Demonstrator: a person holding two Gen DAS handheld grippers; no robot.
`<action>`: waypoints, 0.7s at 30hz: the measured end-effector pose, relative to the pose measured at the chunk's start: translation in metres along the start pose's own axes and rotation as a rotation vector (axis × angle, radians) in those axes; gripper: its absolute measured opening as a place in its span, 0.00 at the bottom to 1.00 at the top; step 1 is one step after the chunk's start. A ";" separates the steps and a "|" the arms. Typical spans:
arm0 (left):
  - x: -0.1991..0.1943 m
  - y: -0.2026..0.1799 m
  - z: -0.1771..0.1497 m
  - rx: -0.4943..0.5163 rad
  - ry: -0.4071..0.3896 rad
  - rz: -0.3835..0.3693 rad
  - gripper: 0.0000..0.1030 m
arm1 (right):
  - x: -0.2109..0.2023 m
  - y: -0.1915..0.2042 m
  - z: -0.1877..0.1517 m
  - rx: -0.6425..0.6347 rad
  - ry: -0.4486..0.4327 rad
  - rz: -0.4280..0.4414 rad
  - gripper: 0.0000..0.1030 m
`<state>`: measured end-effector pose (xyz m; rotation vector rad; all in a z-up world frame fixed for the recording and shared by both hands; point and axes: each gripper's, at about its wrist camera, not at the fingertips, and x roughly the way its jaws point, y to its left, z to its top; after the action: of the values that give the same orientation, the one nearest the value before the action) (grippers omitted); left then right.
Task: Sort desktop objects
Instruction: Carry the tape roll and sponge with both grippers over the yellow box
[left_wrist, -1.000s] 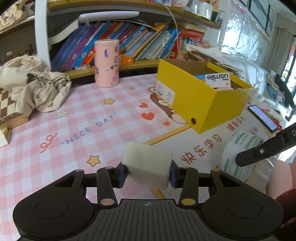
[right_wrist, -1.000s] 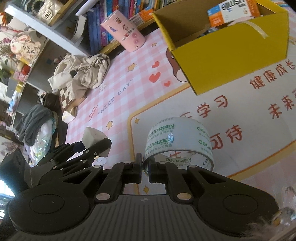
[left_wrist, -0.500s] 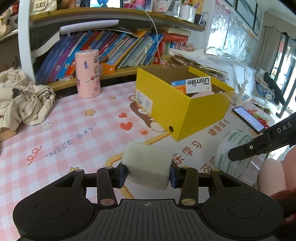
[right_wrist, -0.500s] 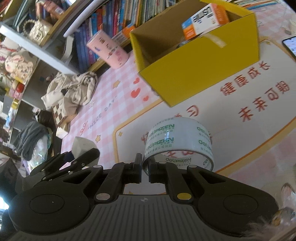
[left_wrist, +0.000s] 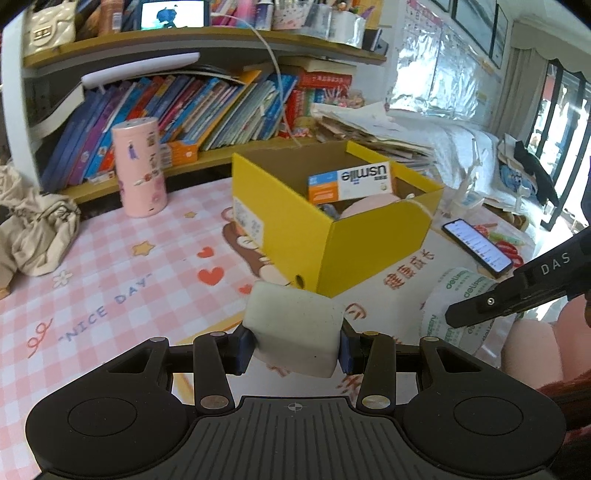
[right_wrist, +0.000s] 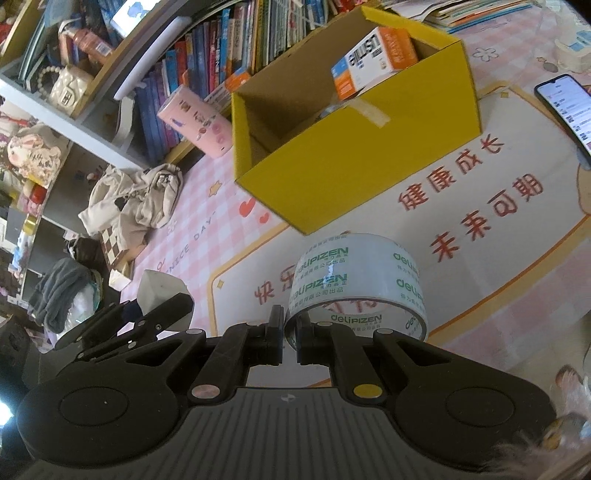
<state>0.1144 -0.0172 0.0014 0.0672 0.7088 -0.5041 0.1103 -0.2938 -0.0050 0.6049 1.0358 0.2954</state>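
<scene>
- Now my left gripper (left_wrist: 295, 341) is closed on a white foam block (left_wrist: 293, 332), pads pressed against its two sides, and it hangs above the table (left_wrist: 110, 280), just near of the yellow box (left_wrist: 369, 243).
- My right gripper (right_wrist: 290, 338) is pinched nearly shut on the wall of a clear tape roll (right_wrist: 360, 290), one jaw inside the ring and one outside; the roll hangs out ahead of it, near side of the box.
- To do this well, I judge I should lift each load clear of the near box wall before I let go, and release over the bare corner on the left, away from the orange and white carton (right_wrist: 373, 59).
- One at a time seems safer, so my two grippers do not collide over the opening.
- Hard to tell: what lies under the carton; something pale pink shows there, cut off by the wall.
- The block hides the table beneath it, and my hands are mostly out of view.
</scene>
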 end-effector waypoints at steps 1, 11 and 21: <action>0.001 -0.003 0.003 0.001 -0.002 -0.003 0.41 | -0.002 -0.003 0.002 0.002 -0.002 0.001 0.06; 0.017 -0.038 0.036 0.019 -0.038 -0.022 0.41 | -0.027 -0.020 0.035 -0.031 -0.030 0.026 0.06; 0.039 -0.067 0.081 0.009 -0.116 -0.004 0.40 | -0.056 -0.033 0.091 -0.131 -0.079 0.089 0.06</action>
<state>0.1575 -0.1112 0.0459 0.0447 0.5933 -0.5104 0.1608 -0.3779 0.0491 0.5412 0.9077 0.4111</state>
